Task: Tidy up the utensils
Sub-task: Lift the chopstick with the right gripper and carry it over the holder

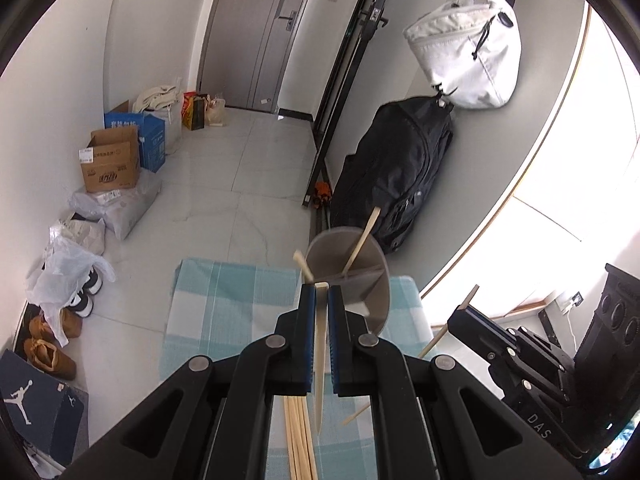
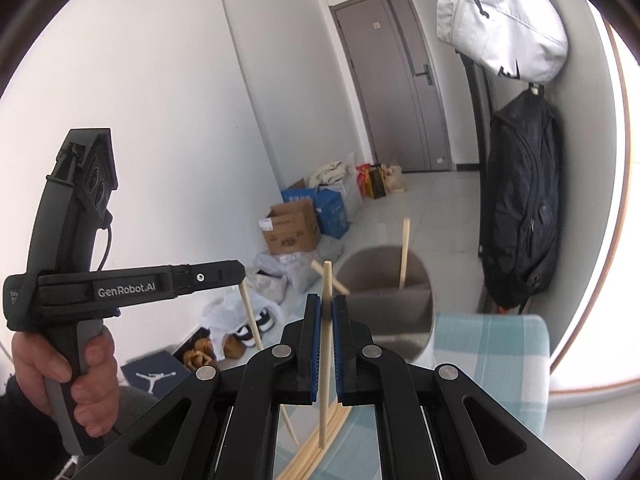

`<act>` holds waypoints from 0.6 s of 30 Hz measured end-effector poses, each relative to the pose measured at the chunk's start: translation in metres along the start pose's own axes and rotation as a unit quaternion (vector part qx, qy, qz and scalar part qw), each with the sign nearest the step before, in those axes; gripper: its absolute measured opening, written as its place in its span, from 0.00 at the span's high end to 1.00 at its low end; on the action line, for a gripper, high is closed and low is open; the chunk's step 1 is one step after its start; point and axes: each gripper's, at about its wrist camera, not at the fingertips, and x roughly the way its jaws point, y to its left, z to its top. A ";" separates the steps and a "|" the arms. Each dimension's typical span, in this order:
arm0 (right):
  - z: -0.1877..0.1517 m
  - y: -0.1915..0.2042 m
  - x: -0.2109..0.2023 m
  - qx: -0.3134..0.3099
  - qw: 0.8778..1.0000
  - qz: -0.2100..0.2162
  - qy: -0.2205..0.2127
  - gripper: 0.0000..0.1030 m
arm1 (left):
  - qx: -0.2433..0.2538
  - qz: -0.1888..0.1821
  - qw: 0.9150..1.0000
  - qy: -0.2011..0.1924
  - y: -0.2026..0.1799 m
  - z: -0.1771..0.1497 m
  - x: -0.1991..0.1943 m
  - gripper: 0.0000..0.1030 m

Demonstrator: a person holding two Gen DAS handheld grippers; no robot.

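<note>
In the left wrist view my left gripper (image 1: 320, 291) is shut on a pale wooden chopstick (image 1: 319, 360) that hangs down between the pads. Just beyond it stands a grey divided utensil holder (image 1: 360, 280) with two chopsticks (image 1: 362, 240) leaning in it. My right gripper (image 2: 327, 301) is shut on another chopstick (image 2: 325, 360), held upright, with the holder (image 2: 394, 300) just ahead to the right. A loose bundle of chopsticks (image 1: 298, 440) lies on the blue-checked cloth (image 1: 224, 304) below. Each gripper shows in the other's view: the right gripper (image 1: 466, 312) and the left gripper (image 2: 239, 270), gripped by a hand (image 2: 80, 372).
A black backpack (image 1: 400, 168) and a white bag (image 1: 468, 52) hang on the wall right of the holder. Cardboard boxes (image 1: 112, 160), plastic bags and shoes (image 1: 52, 344) line the floor at the left. A grey door (image 1: 256, 32) stands at the back.
</note>
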 end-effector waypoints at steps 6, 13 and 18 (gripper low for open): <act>0.032 -0.004 0.002 -0.005 1.000 0.002 -0.014 0.95 | -0.004 -0.010 1.000 -0.015 -0.006 0.028 -0.004 0.98; 0.069 -0.012 0.010 -0.006 0.999 0.003 -0.031 0.95 | 0.000 -0.017 0.999 -0.032 -0.012 0.061 -0.003 0.98; 0.092 -0.024 0.019 0.000 0.999 0.001 -0.038 0.95 | -0.005 -0.022 0.999 -0.038 -0.012 0.086 0.003 0.98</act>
